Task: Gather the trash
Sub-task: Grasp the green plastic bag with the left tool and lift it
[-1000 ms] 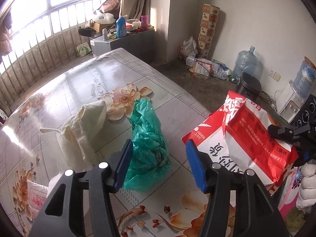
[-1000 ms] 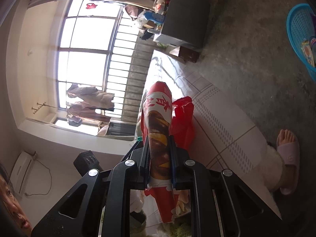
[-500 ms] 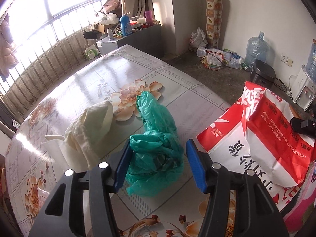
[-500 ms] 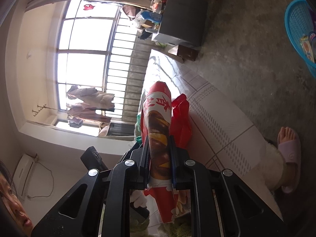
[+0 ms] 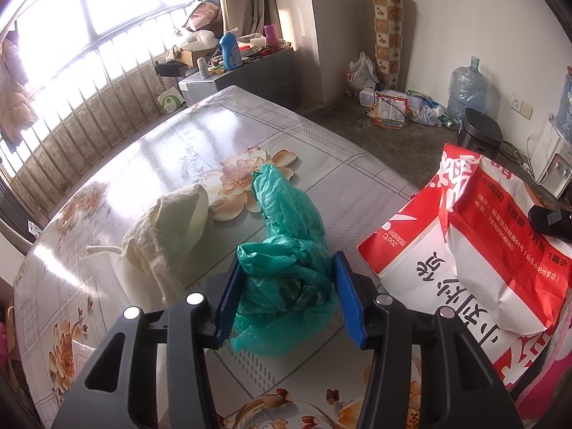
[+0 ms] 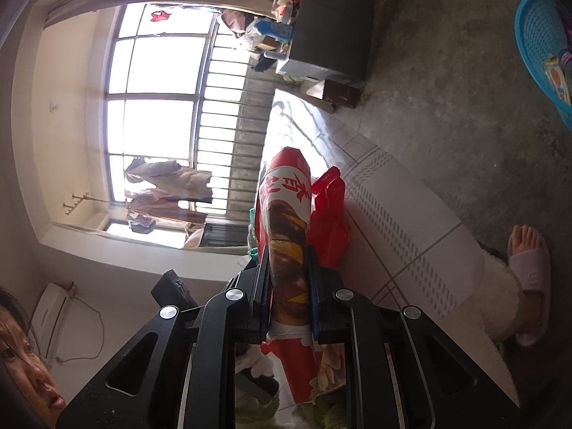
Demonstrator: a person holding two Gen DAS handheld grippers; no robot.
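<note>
A crumpled green plastic bag [image 5: 289,250] lies on the floral table [image 5: 200,136]. My left gripper [image 5: 286,300] is open, its blue pads on either side of the bag's near end. A cream cloth [image 5: 168,228] lies left of it. My right gripper [image 6: 287,300] is shut on the rim of a red and white paper bag [image 6: 286,221], held upright at the table's edge. The same bag [image 5: 479,257] shows at the right of the left wrist view.
A grey cabinet [image 5: 250,75] with bottles stands by the barred window. Floor clutter, a water jug [image 5: 464,89] and a black bin [image 5: 479,132] line the far wall. A blue basket [image 6: 543,50] sits on the floor. A person's slippered foot [image 6: 525,271] stands beside the table.
My left gripper has moved forward over the green bag, so its pads now straddle the bag's near end. The right gripper keeps its hold on the paper bag.
</note>
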